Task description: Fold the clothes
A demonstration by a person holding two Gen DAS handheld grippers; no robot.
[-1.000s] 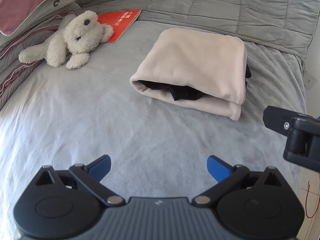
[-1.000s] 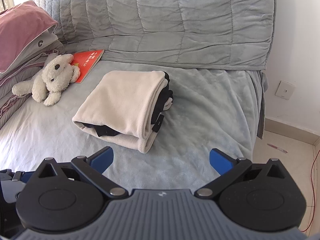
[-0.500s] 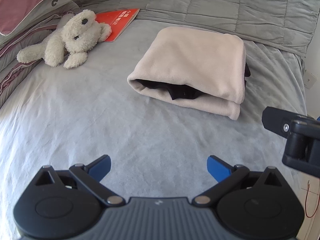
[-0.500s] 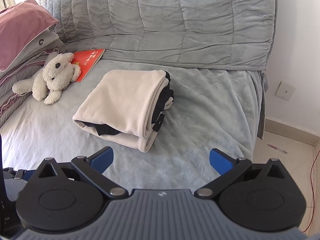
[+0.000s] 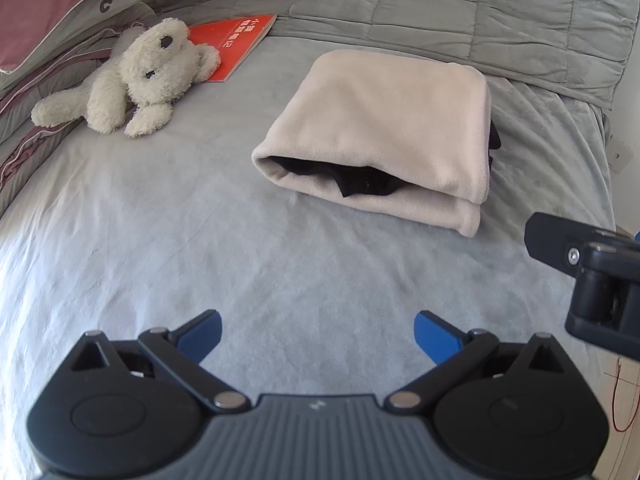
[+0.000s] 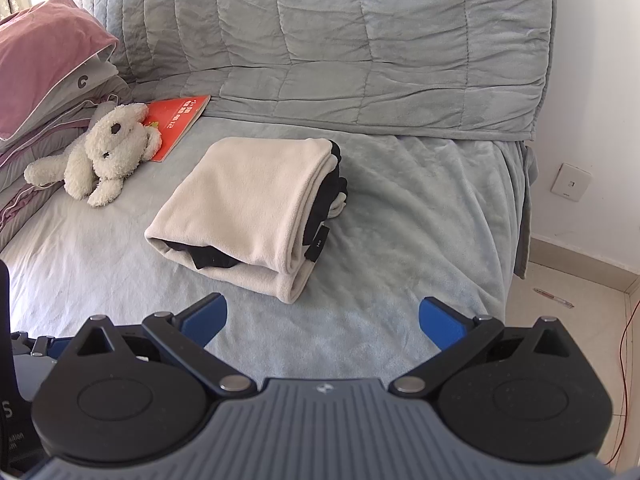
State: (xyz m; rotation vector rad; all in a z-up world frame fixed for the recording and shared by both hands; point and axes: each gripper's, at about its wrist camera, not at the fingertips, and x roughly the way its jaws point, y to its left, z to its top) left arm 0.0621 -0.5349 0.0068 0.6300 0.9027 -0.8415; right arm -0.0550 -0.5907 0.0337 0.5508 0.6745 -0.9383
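The garment (image 5: 384, 120) lies on the bed (image 5: 200, 240) as a compact cream rectangle, well ahead of both claws, with a dark layer showing inside its near open end and along its right edge, where a small dark tag sticks out. Judging by this tidy, stacked shape, the folding looks done or nearly so; at most a final tuck of the dark edge that pokes out at the right might remain, and no other loose clothes show on the bed. The left claw (image 5: 316, 332) is released, fingers spread wide over bare bedding and grasping nothing. The right claw (image 6: 322, 314) is likewise released and empty, just short of the bundle's near corner. A plush toy (image 6: 104, 152) and a red book (image 6: 176, 120) lie near the pillows (image 6: 44, 64), well apart from the garment. Whether the dark layer is a lining or a separate item cannot be told, nor what kind of garment this is. The person is out of view, and only a part of the right tool's body cuts into the left view's edge.
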